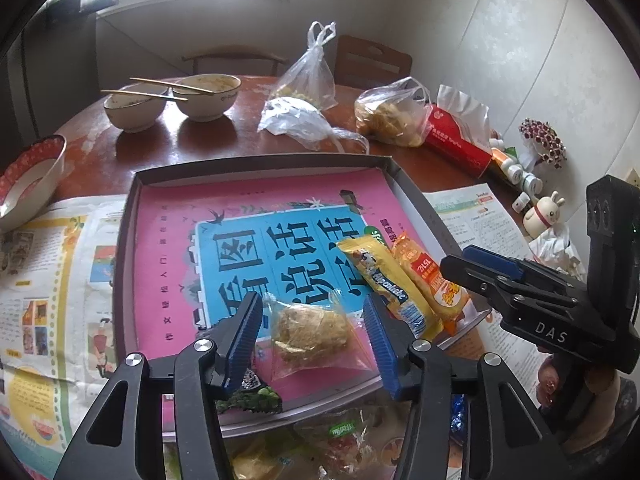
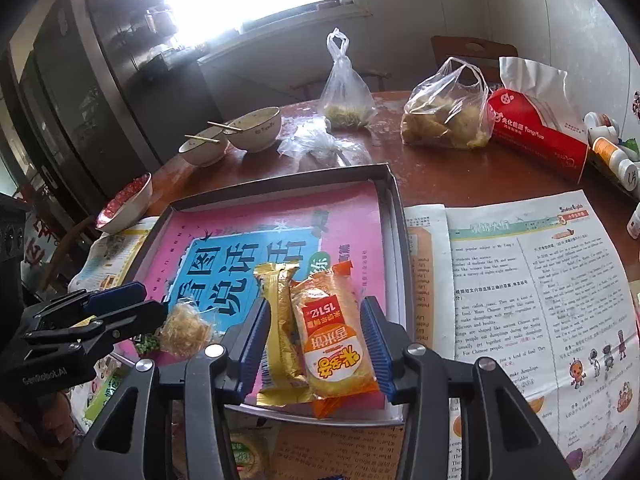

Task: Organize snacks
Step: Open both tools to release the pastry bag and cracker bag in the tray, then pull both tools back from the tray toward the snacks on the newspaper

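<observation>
A shallow grey tray [image 1: 256,162] lined with a pink and blue book holds the snacks. A clear packet with a brown cake [image 1: 308,332] lies at its near edge between the blue pads of my left gripper [image 1: 311,308], which is open and clear of the packet. A green packet [image 1: 248,396] sits under the left finger. A yellow packet [image 2: 278,320] and an orange packet [image 2: 332,340] lie side by side on the tray [image 2: 280,184] between the pads of my right gripper [image 2: 316,312], which stands open around them. The left gripper [image 2: 132,300] is beside the cake packet [image 2: 186,330].
Newspapers [image 2: 520,280] cover the brown table on both sides of the tray. Behind it stand two bowls with chopsticks [image 1: 172,100], plastic bags of food [image 1: 392,114], a red tissue pack [image 1: 456,136], small bottles [image 1: 520,176] and a red-rimmed bowl [image 1: 28,184]. More packets [image 1: 340,436] lie by the near edge.
</observation>
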Demonstrator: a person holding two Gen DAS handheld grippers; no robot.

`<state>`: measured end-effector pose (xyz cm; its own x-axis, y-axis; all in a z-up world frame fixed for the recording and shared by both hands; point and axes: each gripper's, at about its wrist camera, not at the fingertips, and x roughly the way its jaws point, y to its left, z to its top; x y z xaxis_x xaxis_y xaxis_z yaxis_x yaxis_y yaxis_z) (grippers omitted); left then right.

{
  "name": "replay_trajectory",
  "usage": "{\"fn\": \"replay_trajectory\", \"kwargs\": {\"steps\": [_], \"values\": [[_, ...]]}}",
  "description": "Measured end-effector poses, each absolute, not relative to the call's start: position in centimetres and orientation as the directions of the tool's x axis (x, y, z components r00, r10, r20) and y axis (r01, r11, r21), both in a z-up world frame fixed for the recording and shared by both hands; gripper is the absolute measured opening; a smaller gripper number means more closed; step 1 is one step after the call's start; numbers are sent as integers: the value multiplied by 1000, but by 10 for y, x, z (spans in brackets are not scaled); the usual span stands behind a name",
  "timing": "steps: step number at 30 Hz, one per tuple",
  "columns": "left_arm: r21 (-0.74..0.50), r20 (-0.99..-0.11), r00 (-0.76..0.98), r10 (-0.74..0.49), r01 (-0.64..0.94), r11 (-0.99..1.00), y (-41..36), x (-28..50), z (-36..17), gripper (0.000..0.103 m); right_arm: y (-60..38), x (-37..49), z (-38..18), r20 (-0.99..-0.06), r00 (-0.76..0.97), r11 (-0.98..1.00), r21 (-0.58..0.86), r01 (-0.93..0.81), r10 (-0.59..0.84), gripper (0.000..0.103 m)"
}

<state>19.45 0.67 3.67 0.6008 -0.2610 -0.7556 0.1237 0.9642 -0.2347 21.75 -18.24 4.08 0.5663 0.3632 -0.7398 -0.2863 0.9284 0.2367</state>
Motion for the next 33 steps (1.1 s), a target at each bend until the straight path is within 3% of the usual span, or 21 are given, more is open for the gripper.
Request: {"fn": "replay_trajectory", "kwargs": {"steps": [33], "values": [[-226,-716,672,-189,33,973,45,141,53,60,-175,174,57,-692,603,913,229,-339,397,60]]}}
